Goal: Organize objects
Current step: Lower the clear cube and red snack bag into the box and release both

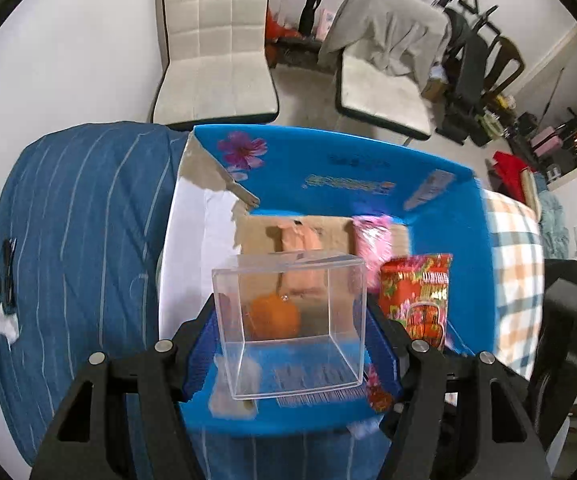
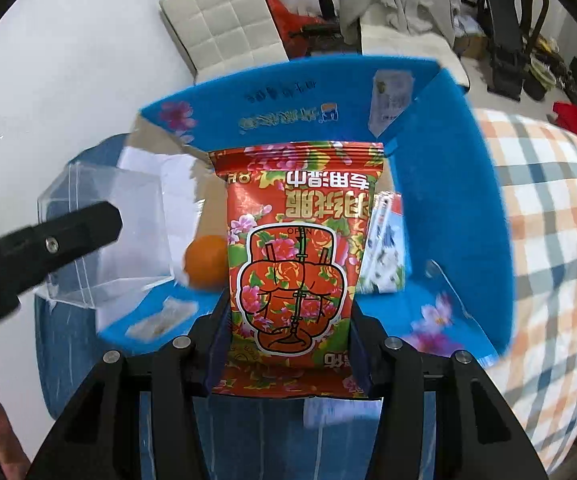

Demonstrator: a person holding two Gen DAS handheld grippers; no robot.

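My left gripper is shut on a clear plastic box and holds it over the open blue cardboard box. An orange shows through the clear box, lying inside the blue box. My right gripper is shut on a red flowered wipes packet, held upright over the blue box. The orange lies left of the packet. The clear box and the left gripper's finger show at left. The packet also shows in the left wrist view.
The blue box sits on a bed with a blue striped cover and a checked blanket. Inside it are a pink packet, a white-blue packet and brown cardboard. White chairs stand beyond.
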